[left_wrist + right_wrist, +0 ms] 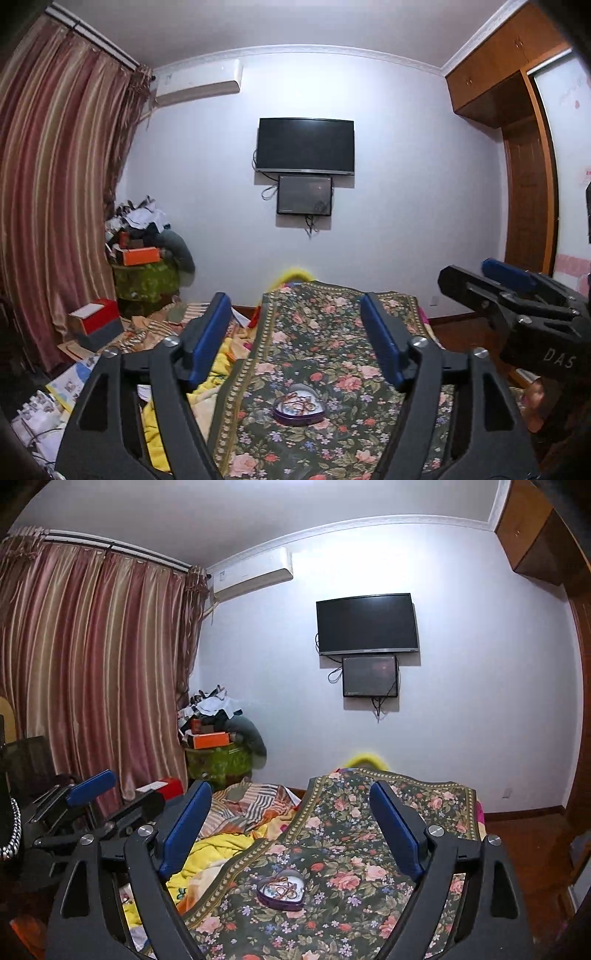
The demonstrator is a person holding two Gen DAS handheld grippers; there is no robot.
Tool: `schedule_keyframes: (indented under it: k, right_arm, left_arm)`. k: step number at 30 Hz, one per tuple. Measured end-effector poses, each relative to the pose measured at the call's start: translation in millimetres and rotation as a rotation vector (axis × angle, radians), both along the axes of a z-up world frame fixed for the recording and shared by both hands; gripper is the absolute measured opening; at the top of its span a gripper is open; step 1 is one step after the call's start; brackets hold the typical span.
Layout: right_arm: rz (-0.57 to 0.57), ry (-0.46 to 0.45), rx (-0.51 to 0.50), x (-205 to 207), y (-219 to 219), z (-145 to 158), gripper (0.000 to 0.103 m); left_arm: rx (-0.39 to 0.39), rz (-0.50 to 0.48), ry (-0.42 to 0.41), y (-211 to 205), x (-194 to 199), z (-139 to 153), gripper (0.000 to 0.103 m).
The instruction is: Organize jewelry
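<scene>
A purple heart-shaped tin (299,405) lies open on the floral bed cover (325,332), with brownish-red jewelry cords (298,401) inside. It also shows in the right wrist view (282,889). My left gripper (295,314) is open and empty, held above and short of the tin. My right gripper (291,805) is open and empty too, at about the same height. The right gripper shows at the right edge of the left wrist view (491,277), and the left gripper at the left of the right wrist view (99,794).
Yellow and striped bedding (236,812) is bunched left of the cover. A red and grey box (98,323) and papers (70,384) lie at the left. A cluttered green table (147,273) stands by the curtain (55,203). A TV (306,146) hangs on the far wall; a wardrobe (524,184) is right.
</scene>
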State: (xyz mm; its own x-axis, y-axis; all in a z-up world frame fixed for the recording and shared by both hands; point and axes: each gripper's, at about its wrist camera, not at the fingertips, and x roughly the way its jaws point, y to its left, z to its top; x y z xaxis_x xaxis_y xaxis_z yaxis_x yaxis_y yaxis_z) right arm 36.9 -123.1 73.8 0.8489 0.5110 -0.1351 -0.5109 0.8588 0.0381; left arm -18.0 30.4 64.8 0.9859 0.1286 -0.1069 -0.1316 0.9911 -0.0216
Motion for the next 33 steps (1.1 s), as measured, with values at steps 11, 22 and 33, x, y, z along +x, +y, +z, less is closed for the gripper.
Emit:
schedule_keyframes:
  k: [11, 22, 33]
  right_arm:
    - [-0.007, 0.004, -0.001, -5, -4, -3, 0.088]
    - [-0.006, 0.010, -0.002, -8, -8, -5, 0.088]
    - [-0.007, 0.030, -0.013, -6, -9, -5, 0.088]
  left_arm:
    - [0.006, 0.020, 0.001, -4, -8, -6, 0.089]
    - [-0.004, 0.025, 0.003, -4, -9, -8, 0.089]
    - [-0.010, 0.045, 0.008, -2, -7, -11, 0.102]
